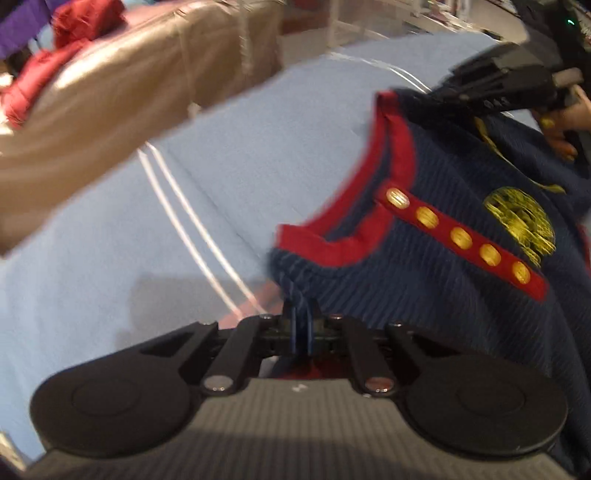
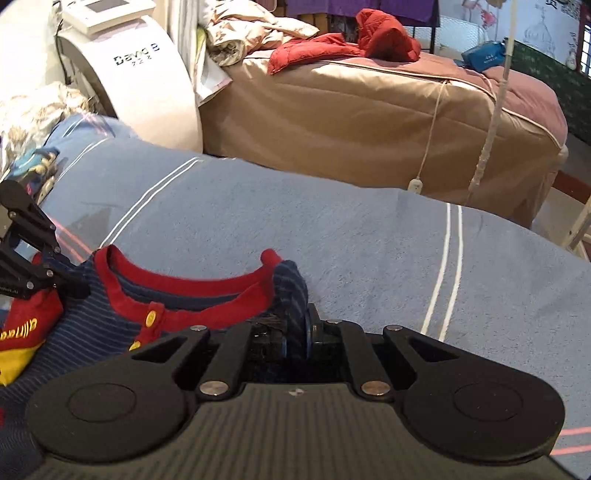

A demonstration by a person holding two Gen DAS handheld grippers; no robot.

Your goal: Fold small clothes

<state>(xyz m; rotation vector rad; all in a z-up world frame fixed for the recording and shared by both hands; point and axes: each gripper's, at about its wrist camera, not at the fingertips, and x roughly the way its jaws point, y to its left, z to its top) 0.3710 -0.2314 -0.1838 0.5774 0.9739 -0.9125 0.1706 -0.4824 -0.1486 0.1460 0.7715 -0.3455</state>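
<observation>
Across a blue towel (image 2: 332, 229) marked with thin white stripes, a small navy striped shirt (image 1: 424, 295) with a red neckline and a row of yellow buttons (image 1: 460, 236) hangs stretched between two hand-held grippers. Beyond the towel's far edge stands a tan-covered bed (image 2: 351, 110), with a red jacket (image 2: 354, 40) lying on top of it and a cord (image 2: 430, 140) trailing down its side. To the left of the bed stands a white curved machine (image 2: 147, 74) with dark lettering, and a crumpled pale blanket (image 2: 251, 29) is heaped behind it.

Nearest the towel's near edge, the left gripper (image 1: 301, 325) is clenched on one shoulder of the shirt, the fabric bunched tightly between its closed fingers; it points steeply down at the towel. At the shirt's other shoulder, the right gripper (image 2: 295, 332) is likewise clamped on a fold of navy cloth beside the red neckline, angled down toward the towel. Seen from the left wrist, a person's hand (image 1: 561, 125) is wrapped around the right gripper's handle over the towel's far side. That view is blurred.
</observation>
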